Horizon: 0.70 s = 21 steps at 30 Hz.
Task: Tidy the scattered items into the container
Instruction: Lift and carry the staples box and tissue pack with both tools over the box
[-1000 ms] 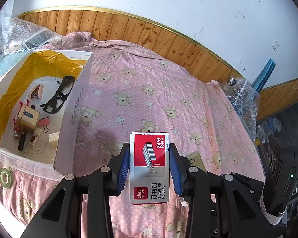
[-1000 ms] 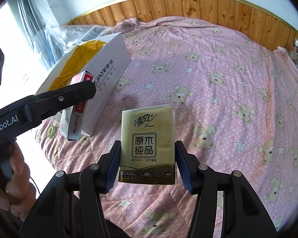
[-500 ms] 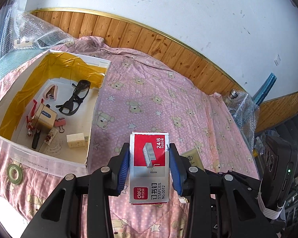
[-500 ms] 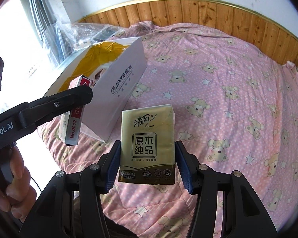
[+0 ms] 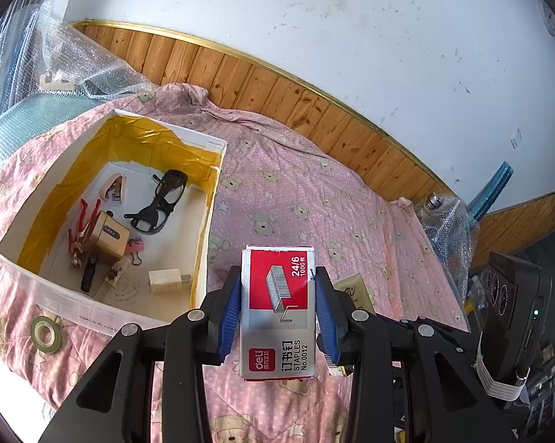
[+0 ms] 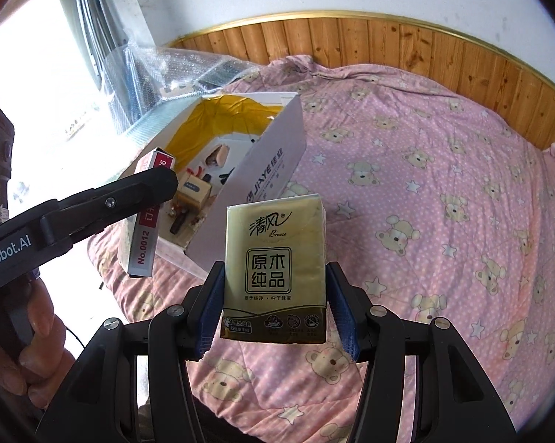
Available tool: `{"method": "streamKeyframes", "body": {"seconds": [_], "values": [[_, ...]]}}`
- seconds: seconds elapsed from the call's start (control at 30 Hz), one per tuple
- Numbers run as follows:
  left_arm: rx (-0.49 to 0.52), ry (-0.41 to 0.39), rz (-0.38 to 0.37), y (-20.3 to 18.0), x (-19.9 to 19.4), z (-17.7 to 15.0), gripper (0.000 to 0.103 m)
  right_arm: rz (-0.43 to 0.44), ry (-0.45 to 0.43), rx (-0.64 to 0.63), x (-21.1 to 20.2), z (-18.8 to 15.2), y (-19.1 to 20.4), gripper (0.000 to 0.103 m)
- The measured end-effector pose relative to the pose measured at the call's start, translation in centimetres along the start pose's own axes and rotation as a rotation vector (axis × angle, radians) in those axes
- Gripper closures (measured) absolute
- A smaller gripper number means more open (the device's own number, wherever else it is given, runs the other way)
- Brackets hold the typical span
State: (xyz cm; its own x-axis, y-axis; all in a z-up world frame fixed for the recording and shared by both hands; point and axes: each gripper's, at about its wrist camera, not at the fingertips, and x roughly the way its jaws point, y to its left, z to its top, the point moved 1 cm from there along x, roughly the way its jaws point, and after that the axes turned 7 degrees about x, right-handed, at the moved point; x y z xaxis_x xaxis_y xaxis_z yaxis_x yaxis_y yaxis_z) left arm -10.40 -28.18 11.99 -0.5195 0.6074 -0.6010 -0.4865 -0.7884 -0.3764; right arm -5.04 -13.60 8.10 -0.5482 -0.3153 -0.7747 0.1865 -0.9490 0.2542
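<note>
Two items are held above the bedspread [image 6: 443, 192]: a staple box [image 5: 278, 310] clamped in the left gripper [image 5: 277, 310], a tissue pack [image 6: 275, 269] in the right gripper [image 6: 275, 306], beside the container [image 5: 203, 243].

Glossy printed card covers the staple box [image 5: 278, 310]; the tissue pack [image 6: 275, 265] wears shiny plastic film; the quilted cotton bedspread [image 6: 443, 192] looks matt; varnished wood panelling [image 5: 314, 103] gleams behind.
</note>
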Motion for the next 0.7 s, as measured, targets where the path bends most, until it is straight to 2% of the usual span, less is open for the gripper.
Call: {"method": "streamKeyframes", "body": {"seconds": [0.7], "values": [[-0.05,-0.036,0.079,5.2,-0.7,3.7,0.064,0.092,-0.031,-0.097,1.6,5.3,5.4,0.047]]}}
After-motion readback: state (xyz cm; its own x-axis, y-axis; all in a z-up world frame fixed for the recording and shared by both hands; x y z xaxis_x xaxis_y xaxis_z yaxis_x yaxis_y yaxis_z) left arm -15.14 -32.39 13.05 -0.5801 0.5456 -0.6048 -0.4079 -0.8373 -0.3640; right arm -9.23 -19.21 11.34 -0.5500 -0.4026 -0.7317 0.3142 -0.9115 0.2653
